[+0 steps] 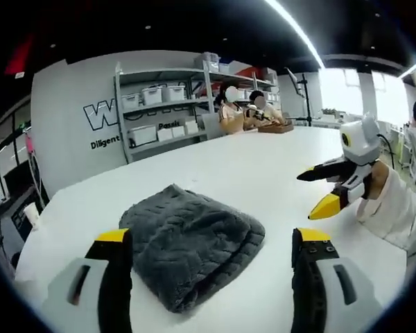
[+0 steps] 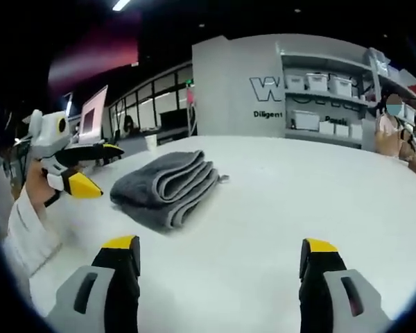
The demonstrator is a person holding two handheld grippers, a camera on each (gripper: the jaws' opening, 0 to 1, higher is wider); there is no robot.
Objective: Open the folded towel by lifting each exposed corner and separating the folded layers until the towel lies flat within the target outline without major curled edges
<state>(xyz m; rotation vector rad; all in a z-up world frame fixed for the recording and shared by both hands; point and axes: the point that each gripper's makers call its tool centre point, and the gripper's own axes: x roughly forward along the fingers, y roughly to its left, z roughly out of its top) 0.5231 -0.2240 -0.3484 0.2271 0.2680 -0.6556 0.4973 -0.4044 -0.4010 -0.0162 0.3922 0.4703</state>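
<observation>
Grey folded towel (image 1: 188,243) on white table (image 1: 263,173), untouched. Left gripper (image 1: 211,250) and right gripper (image 2: 218,260) flank it, jaws apart, likely poised for corner grabs.

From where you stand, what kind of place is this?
Probably a workshop or lab: grey metal shelving with white plastic storage bins, a large white worktable holding a folded dark grey towel, people working behind.

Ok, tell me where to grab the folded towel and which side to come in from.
Grip the top layer's edge on the grey towel where the stacked layers show open, the side that faces the right gripper. The opposite side, nearest the left gripper, looks like a rounded closed fold with no free edge. Both grippers are open and apart from it.
</observation>
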